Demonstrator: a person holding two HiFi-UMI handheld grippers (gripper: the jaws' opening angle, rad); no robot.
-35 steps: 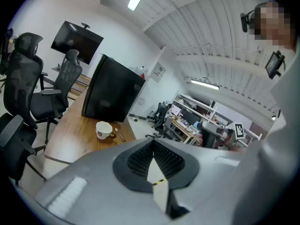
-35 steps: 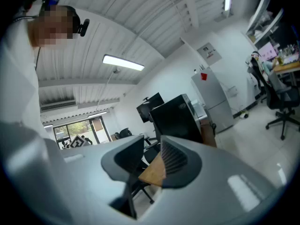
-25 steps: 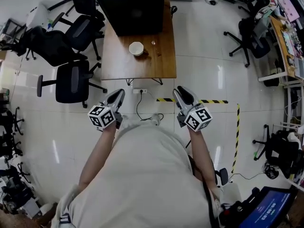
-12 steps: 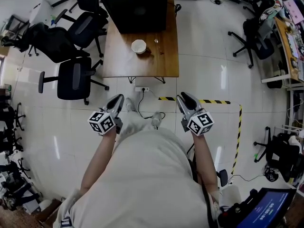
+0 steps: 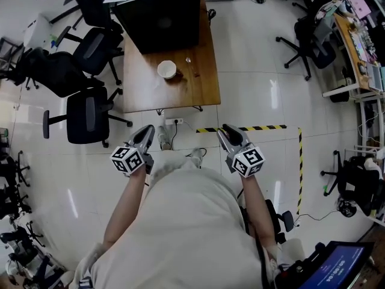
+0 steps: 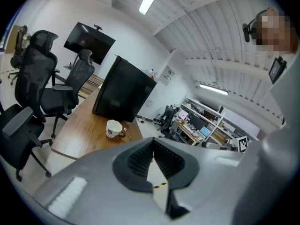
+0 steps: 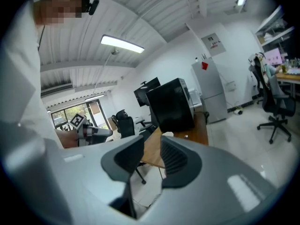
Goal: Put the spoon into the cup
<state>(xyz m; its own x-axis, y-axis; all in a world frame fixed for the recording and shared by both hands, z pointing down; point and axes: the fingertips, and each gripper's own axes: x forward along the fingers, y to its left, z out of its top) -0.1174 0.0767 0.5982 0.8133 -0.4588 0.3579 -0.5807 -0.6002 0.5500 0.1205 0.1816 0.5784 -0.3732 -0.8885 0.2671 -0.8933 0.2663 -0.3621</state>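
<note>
White cup (image 5: 167, 69) upright on wooden table (image 5: 180, 95), near large black box (image 5: 159, 20). Spoon (image 5: 188, 59) lies on table just beside cup, not in it.

Left gripper (image 5: 147, 129): jaw tips together, empty. Right gripper (image 5: 227, 128): jaws partly apart, empty. Both well short of table.

Between: power strip (image 5: 174, 121) with cable, striped floor tape (image 5: 264, 127). Office chairs (image 5: 87, 110) left of table.

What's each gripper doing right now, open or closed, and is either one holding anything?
Left gripper: jaws closed, tips together, nothing between them.
Right gripper: jaws open, nothing between them.
</note>
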